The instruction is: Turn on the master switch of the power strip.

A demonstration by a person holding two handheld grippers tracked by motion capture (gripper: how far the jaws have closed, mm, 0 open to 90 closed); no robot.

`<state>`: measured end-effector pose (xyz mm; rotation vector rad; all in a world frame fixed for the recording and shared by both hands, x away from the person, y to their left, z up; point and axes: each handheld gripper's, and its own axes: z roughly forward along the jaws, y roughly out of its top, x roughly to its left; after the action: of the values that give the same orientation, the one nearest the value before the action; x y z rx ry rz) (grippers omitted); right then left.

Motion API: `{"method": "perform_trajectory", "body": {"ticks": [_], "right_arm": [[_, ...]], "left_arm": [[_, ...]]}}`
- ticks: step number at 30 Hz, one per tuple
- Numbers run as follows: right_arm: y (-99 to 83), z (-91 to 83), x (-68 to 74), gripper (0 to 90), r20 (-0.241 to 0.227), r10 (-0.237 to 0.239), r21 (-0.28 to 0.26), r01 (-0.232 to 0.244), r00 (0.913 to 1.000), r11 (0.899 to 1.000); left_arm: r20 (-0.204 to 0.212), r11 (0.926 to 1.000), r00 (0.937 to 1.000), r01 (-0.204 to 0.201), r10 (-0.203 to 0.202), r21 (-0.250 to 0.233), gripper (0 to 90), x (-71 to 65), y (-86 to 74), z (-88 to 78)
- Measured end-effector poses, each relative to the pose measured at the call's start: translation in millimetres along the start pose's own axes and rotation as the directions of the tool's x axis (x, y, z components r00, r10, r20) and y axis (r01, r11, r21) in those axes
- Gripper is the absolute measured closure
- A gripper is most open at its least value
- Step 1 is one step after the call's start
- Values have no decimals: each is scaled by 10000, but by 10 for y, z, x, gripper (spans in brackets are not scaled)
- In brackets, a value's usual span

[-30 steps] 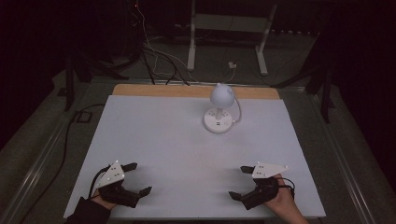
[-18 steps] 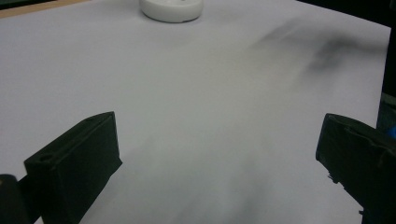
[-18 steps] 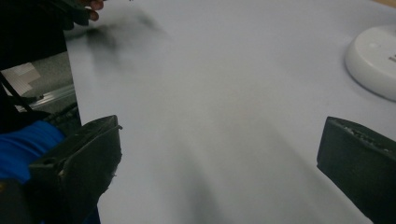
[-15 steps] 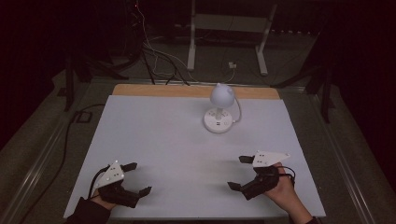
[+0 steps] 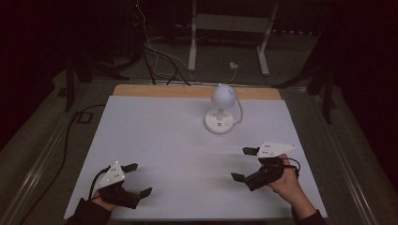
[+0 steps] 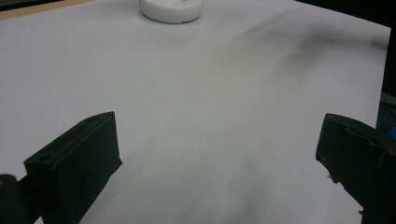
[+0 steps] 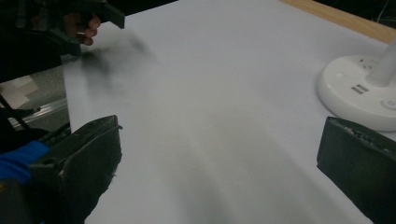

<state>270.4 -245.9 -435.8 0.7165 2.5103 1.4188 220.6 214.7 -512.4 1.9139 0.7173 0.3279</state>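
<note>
Nearest the bottom edge of the high view, the left gripper is sitting low over the near left corner of the table, the person's left hand wrapped round its handle. Its jaws are standing wide apart with nothing between them; in the left gripper view the two black fingers are framing bare white tabletop, and the round base of the lamp is peeking in at the top edge, well apart from them.

Slightly farther in and on the other side, the right gripper is hovering over the near right part of the table, gripped by the person's right hand, with the grey three-cornered plate tilting above it. Its jaws are likewise spread and holding nothing. In the right gripper view the open fingers are pointing across the white surface, the lamp's base is lying just beyond the right-hand jaw without touching it, and the other hand with its gripper is showing dimly at the far top left.

Beyond both grippers, the lamp is standing upright on the far middle of the table, nearer to the right gripper than to the left, its round white head perched above a flat round base and a thin white cord curving down at its side.

Farthest back, a wooden strip is running along the table's far edge, and cables are trailing over the dark floor behind it.
</note>
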Motion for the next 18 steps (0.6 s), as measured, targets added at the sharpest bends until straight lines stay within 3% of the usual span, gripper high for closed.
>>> {"method": "perform_trajectory", "body": {"ticks": [18], "right_arm": [[169, -33, -235, 0, 344, 73, -303, -63, 9994, 9995]], "left_arm": [[0, 10000, 10000, -33, 33, 42, 2, -4, -1, 2]]}}
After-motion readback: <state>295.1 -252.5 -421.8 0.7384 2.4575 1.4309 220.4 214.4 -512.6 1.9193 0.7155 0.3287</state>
